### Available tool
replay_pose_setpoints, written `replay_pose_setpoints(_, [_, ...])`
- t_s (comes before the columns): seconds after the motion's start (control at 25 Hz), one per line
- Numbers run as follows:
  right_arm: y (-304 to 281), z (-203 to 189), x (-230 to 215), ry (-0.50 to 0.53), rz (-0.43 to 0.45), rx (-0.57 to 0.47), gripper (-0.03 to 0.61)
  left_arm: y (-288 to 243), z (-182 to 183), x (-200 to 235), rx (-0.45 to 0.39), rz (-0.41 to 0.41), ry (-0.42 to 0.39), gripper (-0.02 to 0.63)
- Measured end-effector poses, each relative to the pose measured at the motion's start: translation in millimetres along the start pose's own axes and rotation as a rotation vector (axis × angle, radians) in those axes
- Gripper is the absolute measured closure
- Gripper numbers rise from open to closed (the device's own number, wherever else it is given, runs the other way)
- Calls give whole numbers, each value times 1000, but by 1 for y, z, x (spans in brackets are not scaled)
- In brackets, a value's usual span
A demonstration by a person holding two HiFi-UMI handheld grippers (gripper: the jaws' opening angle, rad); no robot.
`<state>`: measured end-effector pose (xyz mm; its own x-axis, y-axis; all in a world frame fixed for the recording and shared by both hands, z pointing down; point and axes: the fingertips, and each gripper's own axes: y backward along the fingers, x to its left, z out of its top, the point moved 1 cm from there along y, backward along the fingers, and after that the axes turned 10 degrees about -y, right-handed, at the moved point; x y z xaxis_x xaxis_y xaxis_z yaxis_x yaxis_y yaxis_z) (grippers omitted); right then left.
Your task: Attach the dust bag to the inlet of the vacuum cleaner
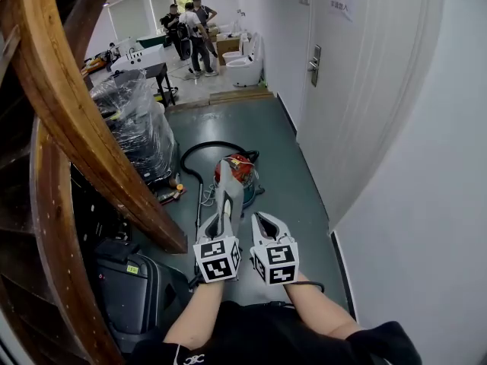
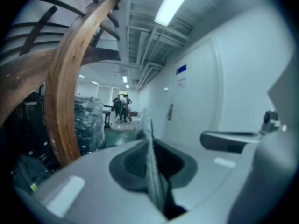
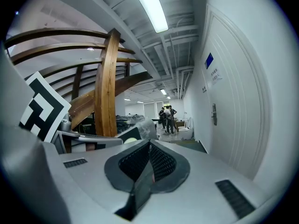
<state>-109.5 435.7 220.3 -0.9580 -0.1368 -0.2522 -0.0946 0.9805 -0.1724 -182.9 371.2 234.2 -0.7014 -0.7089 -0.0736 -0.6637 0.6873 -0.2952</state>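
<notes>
The vacuum cleaner (image 1: 237,172), a red and teal canister with a black hose (image 1: 199,152), stands on the green floor ahead of me. The dust bag (image 1: 230,195) is a thin grey sheet, and it stands up from my left gripper (image 1: 223,217), which is shut on it. In the left gripper view the dust bag (image 2: 148,146) shows edge-on between the pads of the left gripper (image 2: 152,171). My right gripper (image 1: 263,220) is beside the left one, shut and empty. The right gripper (image 3: 148,158) view shows the dust bag (image 3: 142,126) to its left. The vacuum's inlet is hidden.
A curved wooden stair beam (image 1: 91,135) crosses the left side. Behind it are a plastic-wrapped stack (image 1: 137,124) and a black case (image 1: 133,287). A white wall with a door (image 1: 358,90) runs along the right. Several people (image 1: 190,29) stand far down the hall.
</notes>
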Motion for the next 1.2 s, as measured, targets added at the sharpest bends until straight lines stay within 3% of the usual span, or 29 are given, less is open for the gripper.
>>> replay_pose_setpoints(0.6, [-42,5,-39,24,8,7,580,-57,-1,3,-6,0,25,588])
replay_pose_setpoints(1.2, [-166,8,-75,45,-23,31,580,-172,10,56,-12,-21,28,588])
